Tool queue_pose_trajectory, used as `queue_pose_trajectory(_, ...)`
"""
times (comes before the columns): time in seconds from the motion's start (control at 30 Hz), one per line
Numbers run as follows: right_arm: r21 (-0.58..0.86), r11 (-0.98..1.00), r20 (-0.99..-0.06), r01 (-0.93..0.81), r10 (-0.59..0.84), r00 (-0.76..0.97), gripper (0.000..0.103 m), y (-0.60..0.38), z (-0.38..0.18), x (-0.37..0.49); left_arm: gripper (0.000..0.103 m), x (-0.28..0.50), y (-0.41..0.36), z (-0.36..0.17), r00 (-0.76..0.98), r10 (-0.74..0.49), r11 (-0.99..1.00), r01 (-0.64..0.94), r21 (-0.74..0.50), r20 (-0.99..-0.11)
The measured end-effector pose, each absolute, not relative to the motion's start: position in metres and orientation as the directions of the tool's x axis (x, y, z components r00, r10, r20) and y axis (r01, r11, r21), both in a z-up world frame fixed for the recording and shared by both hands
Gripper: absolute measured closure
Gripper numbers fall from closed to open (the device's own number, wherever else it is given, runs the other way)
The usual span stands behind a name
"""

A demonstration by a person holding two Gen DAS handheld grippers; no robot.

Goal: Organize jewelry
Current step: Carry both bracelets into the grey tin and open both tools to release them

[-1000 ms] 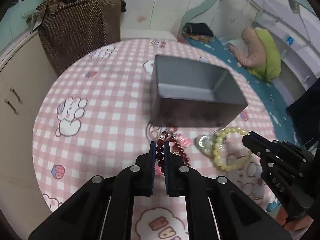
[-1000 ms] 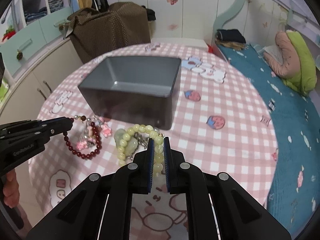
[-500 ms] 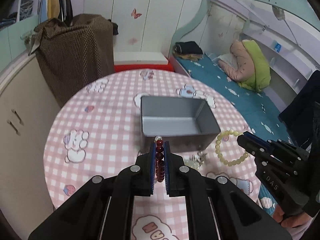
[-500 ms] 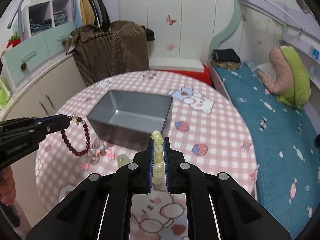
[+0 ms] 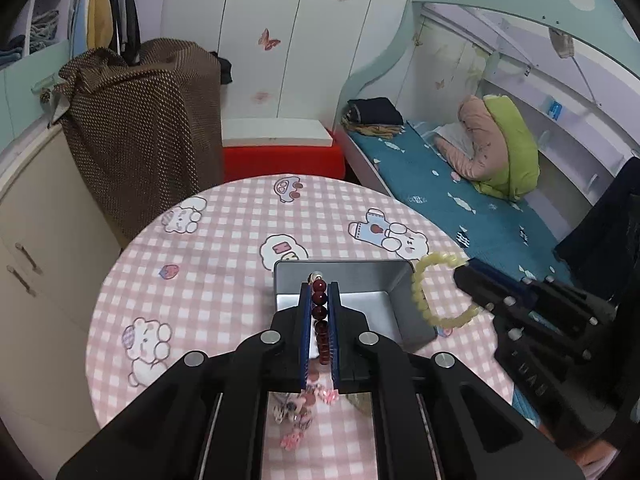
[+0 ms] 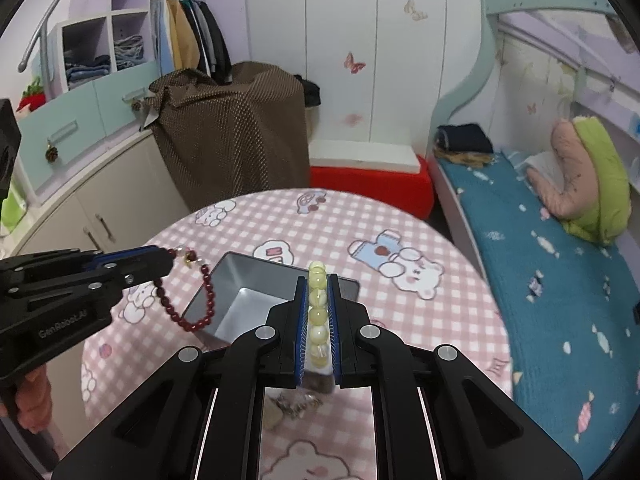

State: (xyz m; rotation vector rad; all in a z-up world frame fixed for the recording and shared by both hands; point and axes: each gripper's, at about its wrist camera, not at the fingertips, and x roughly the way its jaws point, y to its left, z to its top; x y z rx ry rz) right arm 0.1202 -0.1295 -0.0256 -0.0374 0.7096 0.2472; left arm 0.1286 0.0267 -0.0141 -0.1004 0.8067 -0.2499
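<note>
Two bead bracelets held in the air above a grey metal box.

Left gripper (image 5: 320, 292) clamped on a dark red bead bracelet (image 6: 198, 300), beads lined up between the blue pads, the loop hanging free beside the box's left rim in the right wrist view. Right gripper (image 6: 318, 284) clamped on a pale yellow-green bead bracelet (image 5: 436, 292), its loop hanging at the box's right edge in the left wrist view. Grey metal box (image 5: 376, 292) open and standing on a round table with a pink checked cartoon cloth (image 5: 200, 276). Small pink charms (image 5: 296, 416) and a pale green pendant (image 6: 274, 416) lying on the cloth just in front of the box, partly hidden by the gripper bodies.
</note>
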Motion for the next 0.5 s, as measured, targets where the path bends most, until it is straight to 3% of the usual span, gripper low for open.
queue_pose_trajectory(0.3, 0.099, 0.967, -0.747, -0.233, 0.227, 0.625, 0.093, -0.122, -0.073, 0.161, 0.097, 0.175, 0.018, -0.056, 0.576, -0.24, 0.971, 0.154, -0.185, -0.781)
queue_pose_trajectory(0.5, 0.125, 0.976, -0.802, -0.178, 0.206, 0.561, 0.086, -0.129, -0.09, 0.175, 0.096, 0.186, 0.014, -0.077, 0.54, -0.192, 0.981, 0.134, -0.142, -0.819)
